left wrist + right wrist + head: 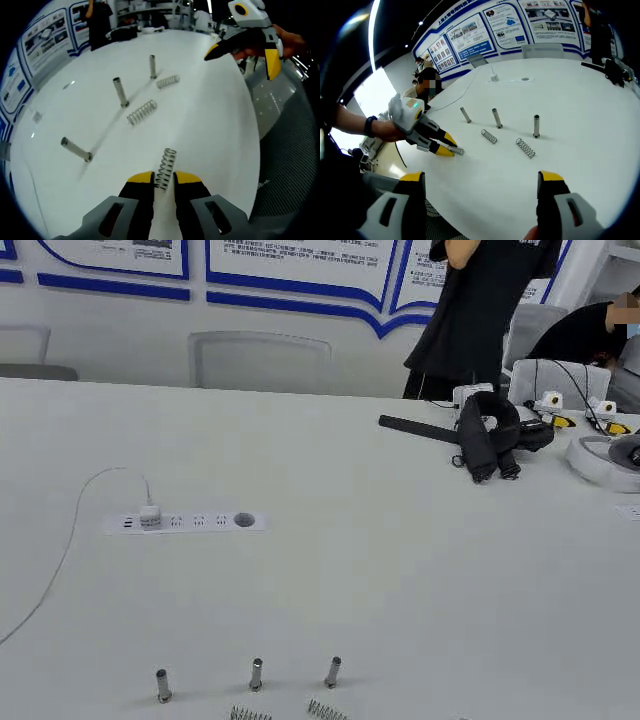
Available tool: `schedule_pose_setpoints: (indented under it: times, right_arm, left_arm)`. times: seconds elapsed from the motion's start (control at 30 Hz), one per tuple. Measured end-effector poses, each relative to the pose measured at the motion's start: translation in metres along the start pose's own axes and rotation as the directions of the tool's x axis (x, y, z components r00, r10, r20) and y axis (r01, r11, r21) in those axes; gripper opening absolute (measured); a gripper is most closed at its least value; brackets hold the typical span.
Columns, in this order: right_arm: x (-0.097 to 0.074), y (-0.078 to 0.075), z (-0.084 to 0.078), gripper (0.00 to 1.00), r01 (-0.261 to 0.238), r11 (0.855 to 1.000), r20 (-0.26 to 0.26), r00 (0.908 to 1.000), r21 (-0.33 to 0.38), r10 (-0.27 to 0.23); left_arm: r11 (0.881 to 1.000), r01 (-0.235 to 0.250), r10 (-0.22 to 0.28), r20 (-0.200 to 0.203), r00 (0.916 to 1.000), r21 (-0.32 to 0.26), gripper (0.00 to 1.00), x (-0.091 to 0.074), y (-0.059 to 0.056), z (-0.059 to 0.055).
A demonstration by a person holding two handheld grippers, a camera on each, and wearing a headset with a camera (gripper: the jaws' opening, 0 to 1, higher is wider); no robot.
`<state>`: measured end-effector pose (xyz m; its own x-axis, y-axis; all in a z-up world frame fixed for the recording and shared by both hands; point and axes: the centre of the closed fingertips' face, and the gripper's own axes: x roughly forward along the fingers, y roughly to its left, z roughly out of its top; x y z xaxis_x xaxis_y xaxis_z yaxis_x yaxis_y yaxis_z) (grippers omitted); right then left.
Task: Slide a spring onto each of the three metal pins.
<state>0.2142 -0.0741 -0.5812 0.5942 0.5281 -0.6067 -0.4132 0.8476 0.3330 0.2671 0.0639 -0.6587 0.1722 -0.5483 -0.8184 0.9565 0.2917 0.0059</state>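
The left gripper (159, 181), held low over the white table (210, 130), had its jaws pinched on one spring (165, 167) that pointed toward 12 o'clock in the left gripper view. Three metal pins (120, 92) stood upright between 10 and 12 o'clock, two loose springs (142, 112) lying beside them. The right gripper (480, 179) hovered at the table edge, jaws spread wide, holding nothing

We see a wide white table (400, 570) running back to a pale wall (100, 330) hung with blue-bordered posters (300, 260). Grey chairs (260, 360) stand behind its far edge. A white power strip (185, 522) lies flat on the tabletop, and a cable (70, 540) curves away from it. In the right gripper view, bright light (367, 97) glares at one side of the room.
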Motion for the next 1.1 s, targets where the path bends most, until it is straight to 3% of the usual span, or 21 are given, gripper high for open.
schedule_pose_setpoints:
  times: [0.1,0.2,0.33,0.9,1.1]
  right_arm:
    - [0.0,0.002,0.001,0.94,-0.005,1.0,0.002,1.0,-0.002,0.005]
    - [0.001,0.004,0.002,0.94,-0.011,1.0,0.001,0.9999,-0.008,0.011]
    - [0.001,0.006,0.004,0.93,-0.016,1.0,0.004,0.9999,-0.013,0.016]
    - [0.009,0.029,0.001,0.9,-0.095,0.995,-0.011,0.9955,-0.025,0.094]
    - [0.012,0.035,0.002,0.87,-0.121,0.992,-0.01,0.9927,-0.027,0.12]
  left_arm:
    - [1.0,-0.012,0.012,-0.014,0.9998,-0.004,0.11,-0.001,-0.001,-0.003]
    - [0.996,-0.019,0.016,-0.034,0.9993,-0.083,0.1,-0.003,-0.001,-0.005]
    - [0.996,-0.019,0.016,-0.028,0.9995,-0.089,0.1,-0.005,-0.003,-0.007]
    - [0.99,-0.029,0.039,0.066,0.9971,-0.141,0.1,-0.044,-0.006,0.005]
    - [0.991,-0.032,0.046,0.099,0.994,-0.132,0.1,-0.061,-0.008,0.017]
